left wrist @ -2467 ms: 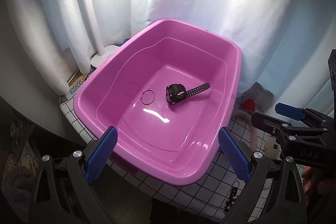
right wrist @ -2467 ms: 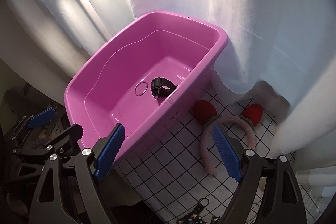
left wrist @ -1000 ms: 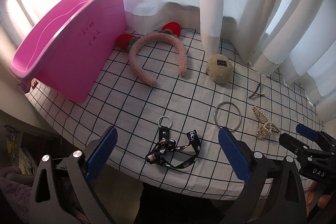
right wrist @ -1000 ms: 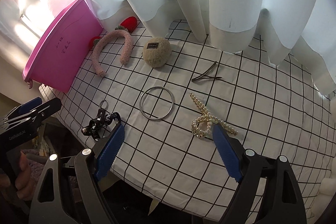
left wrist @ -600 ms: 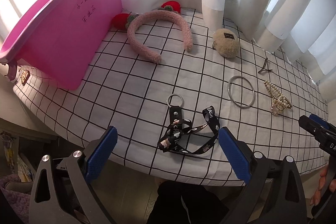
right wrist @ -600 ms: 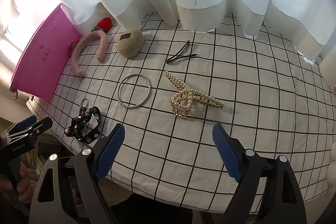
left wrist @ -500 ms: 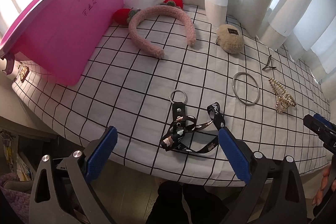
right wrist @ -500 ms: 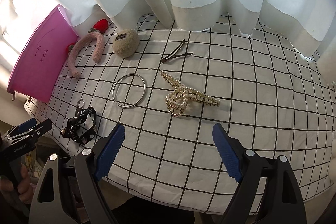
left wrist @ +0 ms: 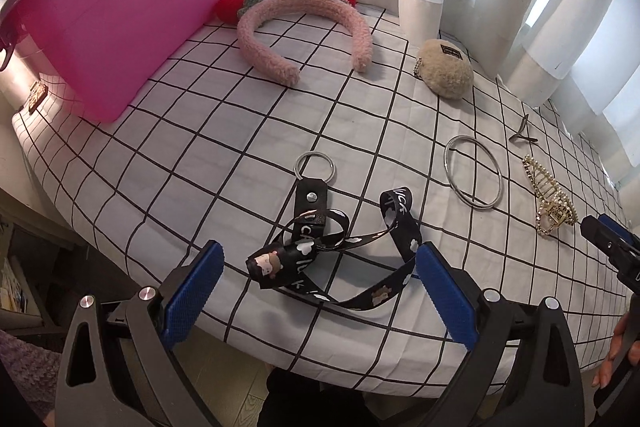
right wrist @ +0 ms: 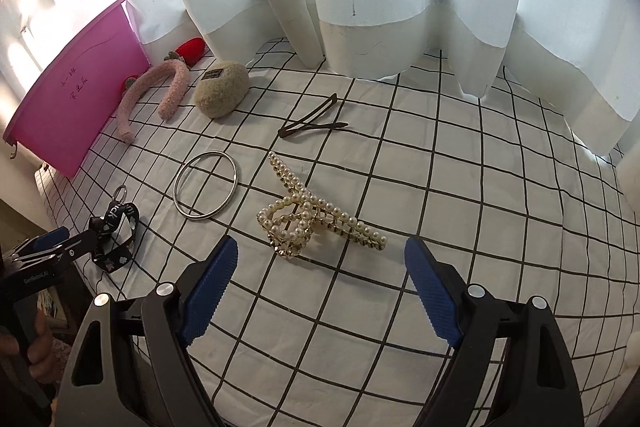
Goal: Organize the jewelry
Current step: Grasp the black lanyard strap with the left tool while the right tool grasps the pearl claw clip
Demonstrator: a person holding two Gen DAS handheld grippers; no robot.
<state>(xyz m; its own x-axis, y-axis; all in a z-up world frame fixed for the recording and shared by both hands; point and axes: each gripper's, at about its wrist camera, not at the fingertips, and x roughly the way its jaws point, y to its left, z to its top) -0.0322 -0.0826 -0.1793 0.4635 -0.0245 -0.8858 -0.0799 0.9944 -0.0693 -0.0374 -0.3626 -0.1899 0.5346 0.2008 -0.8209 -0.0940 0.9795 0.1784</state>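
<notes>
Since the earlier frames both grippers have swung away from the pink tub (left wrist: 120, 27) and dropped closer to the worktop (left wrist: 224, 131). The left gripper (left wrist: 316, 287) now hangs wide open and empty right over the black lanyard keychain (left wrist: 320, 247), its blue pads straddling the strap loops. The right gripper (right wrist: 320, 283) is equally spread, holding nothing, with the pearl hair claw (right wrist: 304, 219) lying just ahead between its fingers.

Still loose on the checked cloth are the silver bangle (right wrist: 206, 185), the dark hair clip (right wrist: 312, 125), the fuzzy beige clip (right wrist: 222, 89) and the pink headband (left wrist: 304, 27), which lies beside the tub.

The risks look plain. The lanyard is limp and tangled, so a pinch on one loop may leave the metal ring dragging and snagging the cloth. The claw is knobbly and springy; a grip on the pearls alone could slip or flick it off the near edge.
</notes>
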